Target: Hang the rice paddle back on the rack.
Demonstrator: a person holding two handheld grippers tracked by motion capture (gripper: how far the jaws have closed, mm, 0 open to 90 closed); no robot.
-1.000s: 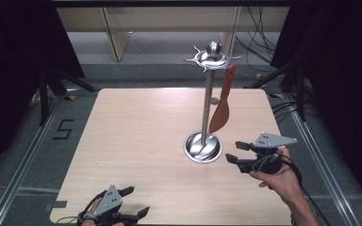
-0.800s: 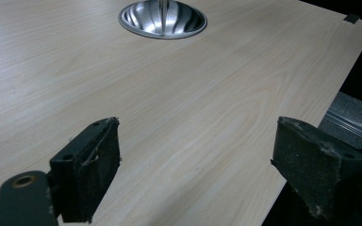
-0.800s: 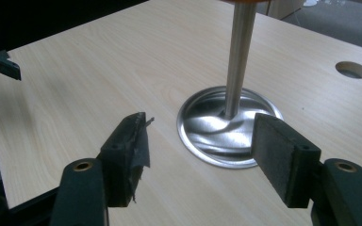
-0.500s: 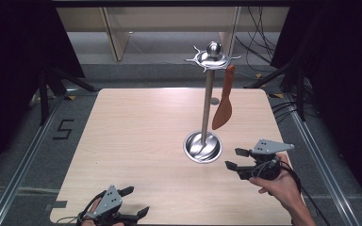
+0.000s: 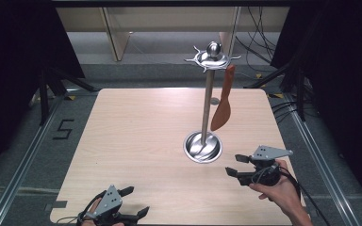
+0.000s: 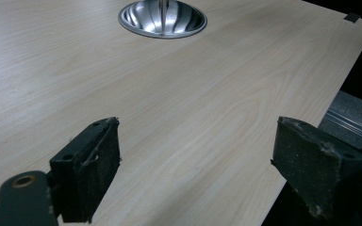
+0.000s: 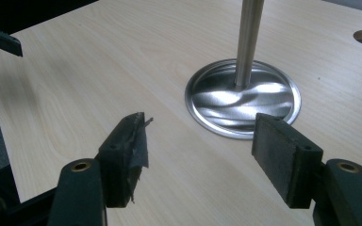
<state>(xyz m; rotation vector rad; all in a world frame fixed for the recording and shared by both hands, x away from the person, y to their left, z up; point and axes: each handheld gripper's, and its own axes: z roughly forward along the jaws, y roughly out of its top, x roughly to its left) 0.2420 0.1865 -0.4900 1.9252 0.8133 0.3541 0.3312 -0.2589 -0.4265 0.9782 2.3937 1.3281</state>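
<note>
Pale wood worktop [image 5: 136,141]: orange spatula [image 5: 222,101] hangs on the steel hook stand [image 5: 206,108], likely done; left gripper [image 5: 131,202] and right gripper [image 5: 238,165] near its base, fingers open, empty.

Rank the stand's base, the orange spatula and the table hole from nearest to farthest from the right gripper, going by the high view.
From the right gripper:
1. Base, just up-left of it.
2. Spatula, hanging above the base.
3. Hole, behind the pole, toward the far edge.
</note>
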